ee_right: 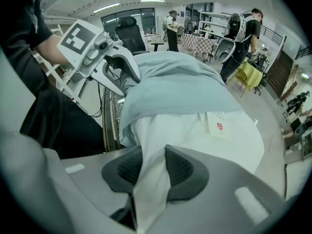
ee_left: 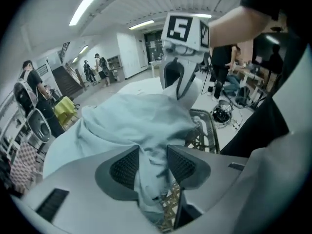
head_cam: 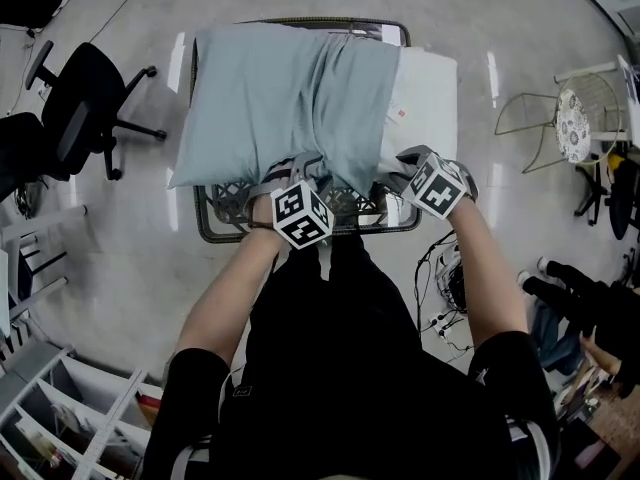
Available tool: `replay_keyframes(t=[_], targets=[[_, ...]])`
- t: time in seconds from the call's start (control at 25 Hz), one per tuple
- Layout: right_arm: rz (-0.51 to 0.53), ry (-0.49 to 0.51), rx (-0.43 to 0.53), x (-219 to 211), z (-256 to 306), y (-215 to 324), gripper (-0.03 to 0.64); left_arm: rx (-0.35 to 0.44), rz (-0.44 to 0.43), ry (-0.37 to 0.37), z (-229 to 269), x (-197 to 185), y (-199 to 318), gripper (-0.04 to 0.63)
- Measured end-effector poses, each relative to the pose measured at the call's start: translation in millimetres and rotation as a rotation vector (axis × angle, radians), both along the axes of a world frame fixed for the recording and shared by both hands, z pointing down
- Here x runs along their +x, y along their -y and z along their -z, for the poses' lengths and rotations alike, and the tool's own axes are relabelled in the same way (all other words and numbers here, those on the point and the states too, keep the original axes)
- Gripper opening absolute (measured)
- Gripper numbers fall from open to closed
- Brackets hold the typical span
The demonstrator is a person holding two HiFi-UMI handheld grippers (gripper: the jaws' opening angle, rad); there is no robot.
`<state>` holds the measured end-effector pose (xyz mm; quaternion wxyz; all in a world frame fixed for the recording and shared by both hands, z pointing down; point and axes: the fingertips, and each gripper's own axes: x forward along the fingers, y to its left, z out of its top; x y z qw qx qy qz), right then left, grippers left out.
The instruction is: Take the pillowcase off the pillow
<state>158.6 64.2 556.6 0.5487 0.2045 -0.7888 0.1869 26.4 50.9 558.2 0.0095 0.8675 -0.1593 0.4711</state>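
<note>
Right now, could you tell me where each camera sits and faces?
Head view: on the person's head, facing steeply down at pillowcase and pillow; forearms, left claw, right claw show.
Left gripper view: on left claw, facing along its jaws, pillowcase between; right claw beyond.
Right gripper view: on right claw, jaws pinching the pillow; left claw beyond.
All share the pillowcase.

Dark metal-framed worktop with an open lattice top, standing on a glossy grey floor. Lying flat across the worktop is the pillow: its pale blue pillowcase covers the worktop's left and middle, while the bare white end overhangs the worktop's right edge. On the floor, an office chair stands left of the worktop, a wire chair stands right, and cables lie by its near right corner.
</note>
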Motion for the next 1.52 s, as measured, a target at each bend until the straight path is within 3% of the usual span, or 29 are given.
replay_keyframes(t=[0.04, 0.16, 0.48, 0.64, 0.8, 0.84, 0.92, 1.08, 1.24, 1.52], targets=[[0.002, -0.003, 0.001, -0.9, -1.0, -1.6, 0.133, 0.020, -0.007, 0.036, -6.9, -0.2, 2.9, 0.181], [0.006, -0.003, 0.006, -1.6, -3.4, -5.5, 0.132, 0.033, -0.006, 0.091, -12.1, -13.2, 9.4, 0.023], [-0.001, 0.080, -0.016, -5.1, 13.5, -15.1, 0.118, -0.061, 0.063, 0.054, 2.2, -78.9, 18.0, 0.012], [-0.016, 0.088, -0.017, -3.4, 11.0, -22.4, 0.115, -0.098, 0.107, 0.006, 2.1, -91.3, 18.1, 0.012], [-0.009, 0.031, -0.044, -7.4, 2.2, -37.0, 0.152, -0.153, 0.088, -0.073, 6.1, -79.1, 3.6, 0.021], [-0.011, 0.024, -0.052, -8.1, 2.6, -40.1, 0.183, -0.151, 0.080, -0.087, 11.1, -77.1, 2.2, 0.032], [-0.033, 0.017, -0.046, -3.0, 7.4, -41.8, 0.147, -0.127, 0.082, -0.129, 28.4, -75.3, 8.0, 0.034], [-0.146, 0.026, 0.011, 26.6, 26.9, -19.3, 0.175, -0.089, 0.106, -0.219, 64.4, -62.1, 45.6, 0.034], [-0.199, 0.013, 0.083, 51.4, 34.7, 25.5, 0.234, -0.062, 0.076, -0.195, 72.7, -37.9, 90.2, 0.041], [-0.181, 0.028, 0.111, 79.5, 21.9, 121.4, 0.261, -0.066, 0.047, -0.126, 64.1, 16.4, 177.6, 0.071]])
